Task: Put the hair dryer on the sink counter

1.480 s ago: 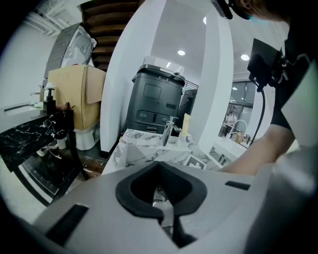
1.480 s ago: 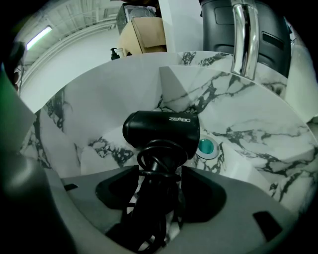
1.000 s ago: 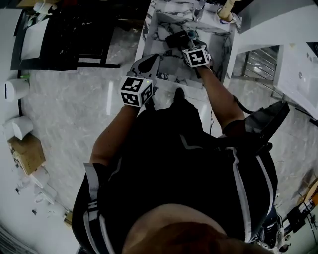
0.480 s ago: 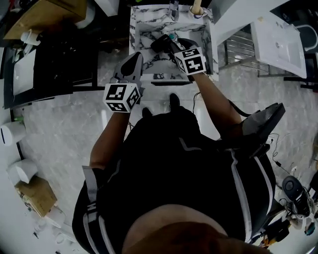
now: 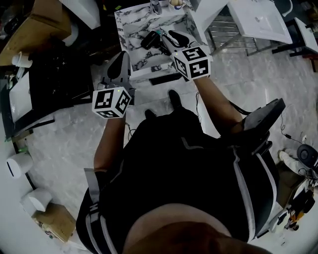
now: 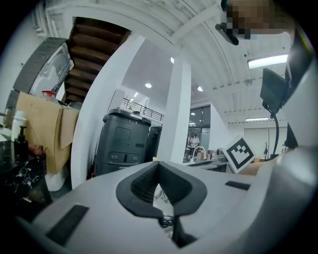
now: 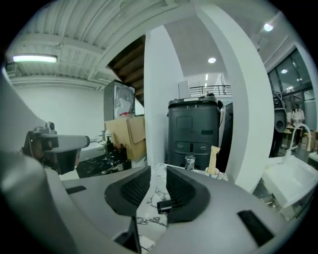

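Note:
The black hair dryer point(image 5: 149, 39) lies on the white marble sink counter point(image 5: 130, 25) at the top of the head view. My right gripper point(image 5: 172, 38) hovers just right of it. In the right gripper view its jaws point(image 7: 158, 174) stand a narrow gap apart, having just been closing. Nothing is between them, only the marble counter point(image 7: 155, 191) shows beyond. My left gripper point(image 5: 119, 63) hangs at the counter's front left corner. In its own view the left gripper point(image 6: 159, 166) has its pads meeting at the tips and holds nothing.
A faucet point(image 5: 155, 6) and a cup point(image 5: 175, 4) stand at the counter's back; both show in the right gripper view too, faucet point(image 7: 189, 161) and cup point(image 7: 213, 171). A dark cluttered bench point(image 5: 49, 74) is to the left, a white basin point(image 5: 258, 17) on a rack to the right.
Both grippers have risen away from the counter, the right one more. The hair dryer stays behind on the marble, apart from the right jaws.

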{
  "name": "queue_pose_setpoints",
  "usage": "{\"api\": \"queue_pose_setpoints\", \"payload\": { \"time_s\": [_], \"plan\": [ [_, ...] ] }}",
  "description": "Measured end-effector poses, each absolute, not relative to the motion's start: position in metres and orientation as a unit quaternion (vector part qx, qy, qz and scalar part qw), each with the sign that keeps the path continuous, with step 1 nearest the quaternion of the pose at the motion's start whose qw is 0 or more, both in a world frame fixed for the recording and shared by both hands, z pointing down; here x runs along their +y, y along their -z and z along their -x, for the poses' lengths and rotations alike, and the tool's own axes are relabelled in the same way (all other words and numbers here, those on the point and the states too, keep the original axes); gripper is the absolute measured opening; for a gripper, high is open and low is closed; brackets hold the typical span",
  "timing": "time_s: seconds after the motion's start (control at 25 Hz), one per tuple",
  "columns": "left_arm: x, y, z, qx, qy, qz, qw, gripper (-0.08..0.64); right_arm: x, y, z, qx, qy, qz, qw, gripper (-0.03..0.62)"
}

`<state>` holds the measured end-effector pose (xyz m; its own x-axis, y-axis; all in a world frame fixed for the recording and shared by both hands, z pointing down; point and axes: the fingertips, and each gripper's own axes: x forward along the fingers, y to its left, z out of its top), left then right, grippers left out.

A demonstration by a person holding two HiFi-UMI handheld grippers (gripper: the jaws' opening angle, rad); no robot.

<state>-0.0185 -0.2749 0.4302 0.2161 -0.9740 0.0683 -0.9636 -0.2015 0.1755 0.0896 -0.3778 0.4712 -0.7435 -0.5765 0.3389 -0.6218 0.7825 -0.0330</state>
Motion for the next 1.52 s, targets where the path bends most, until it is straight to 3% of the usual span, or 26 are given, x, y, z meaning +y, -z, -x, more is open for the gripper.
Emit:
{"api": "queue_pose_setpoints", "payload": {
  "time_s": [0.4, 0.96, 1.52],
  "plan": [
    [-0.241, -0.408, 0.016, -0.616, 0.037, -0.783, 0.072, 0.002, -0.321, -0.411, -0.114, -0.925, -0.049, -0.367, 0.084, 0.04],
    [-0.22, -0.38, -0.044, -0.656, 0.008, -0.754, 0.037, 0.002, -0.296, -0.36, -0.173, -0.942, -0.025, -0.334, 0.023, 0.031],
    [-0.227, -0.367, -0.063, -0.673, 0.03, -0.738, 0.039, 0.002, -0.301, -0.359, -0.201, -0.94, -0.019, -0.341, 0.018, 0.025]
  ]
}}
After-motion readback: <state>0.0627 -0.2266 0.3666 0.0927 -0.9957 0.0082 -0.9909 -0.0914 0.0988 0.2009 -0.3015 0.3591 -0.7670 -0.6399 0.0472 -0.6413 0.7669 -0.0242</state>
